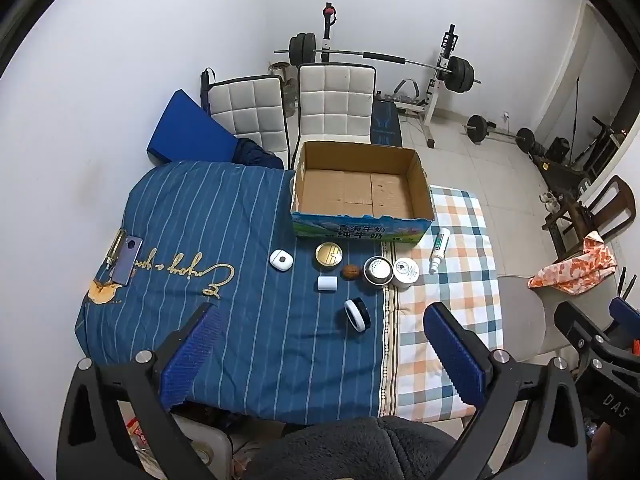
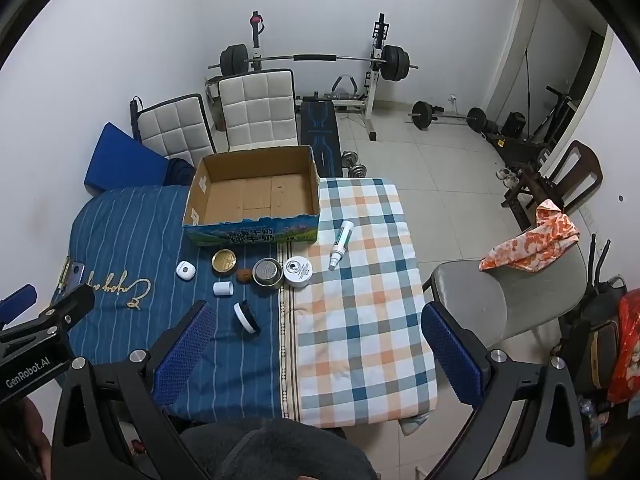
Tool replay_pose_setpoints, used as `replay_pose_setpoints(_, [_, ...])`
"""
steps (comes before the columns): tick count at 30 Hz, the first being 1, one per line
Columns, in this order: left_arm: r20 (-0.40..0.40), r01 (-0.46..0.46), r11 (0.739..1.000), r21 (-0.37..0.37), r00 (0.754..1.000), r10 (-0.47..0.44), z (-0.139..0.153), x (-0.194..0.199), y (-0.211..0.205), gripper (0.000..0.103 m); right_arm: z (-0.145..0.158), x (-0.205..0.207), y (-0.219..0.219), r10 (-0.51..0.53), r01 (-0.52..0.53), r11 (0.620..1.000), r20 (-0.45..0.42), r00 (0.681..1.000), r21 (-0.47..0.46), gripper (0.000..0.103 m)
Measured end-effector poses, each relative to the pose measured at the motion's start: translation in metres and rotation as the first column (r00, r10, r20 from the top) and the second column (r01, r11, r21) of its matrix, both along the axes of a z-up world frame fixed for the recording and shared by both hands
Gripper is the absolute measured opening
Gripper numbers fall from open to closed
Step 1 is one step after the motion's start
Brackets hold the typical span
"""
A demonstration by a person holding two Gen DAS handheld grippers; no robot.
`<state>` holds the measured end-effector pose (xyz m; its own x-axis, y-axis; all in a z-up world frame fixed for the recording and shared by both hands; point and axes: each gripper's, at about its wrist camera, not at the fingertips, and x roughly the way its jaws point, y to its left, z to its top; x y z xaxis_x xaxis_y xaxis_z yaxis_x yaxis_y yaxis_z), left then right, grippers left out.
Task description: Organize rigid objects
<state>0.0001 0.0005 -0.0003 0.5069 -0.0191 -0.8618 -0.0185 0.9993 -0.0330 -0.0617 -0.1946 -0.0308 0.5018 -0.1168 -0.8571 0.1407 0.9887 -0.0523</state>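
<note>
An open empty cardboard box (image 1: 420, 184) (image 2: 192, 200) stands at the far side of the cloth-covered table. In front of it lie a white earbud case (image 1: 280, 258) (image 2: 185, 270), a gold round tin (image 1: 329, 255) (image 2: 224, 261), a white cap (image 1: 327, 283) (image 2: 223, 289), a walnut (image 1: 351, 272) (image 2: 243, 275), a steel shaker jar (image 1: 377, 270) (image 2: 267, 272), a white round jar (image 1: 405, 273) (image 2: 298, 271), a black-and-white jar on its side (image 1: 357, 314) (image 2: 247, 317) and a white tube (image 1: 439, 249) (image 2: 341, 245). My left gripper (image 1: 322, 316) and right gripper (image 2: 316, 312) are open, empty, above the near table edge.
A phone and a lighter (image 1: 125, 254) lie at the table's left edge. Two white chairs (image 1: 336, 104) stand behind the table. A grey chair with an orange cloth (image 2: 532, 248) stands to the right. Barbell rack and weights (image 2: 316, 60) line the back wall.
</note>
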Motion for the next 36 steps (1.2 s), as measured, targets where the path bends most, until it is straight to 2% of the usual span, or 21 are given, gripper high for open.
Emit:
replay_pose_setpoints(33, [0.011, -0.003, 1.0, 0.006, 1.0, 0.003, 0.007, -0.005, -0.001, 0.103, 0.0, -0.002, 0.0, -0.003, 0.002, 1.0, 0.021, 1.0, 0.02, 0.103])
replay_pose_setpoints(36, [0.012, -0.005, 1.0, 0.005, 1.0, 0.005, 0.006, -0.005, 0.0, 0.103, 0.005, -0.001, -0.009, -0.009, 0.008, 1.0, 0.027, 1.0, 0.027, 0.103])
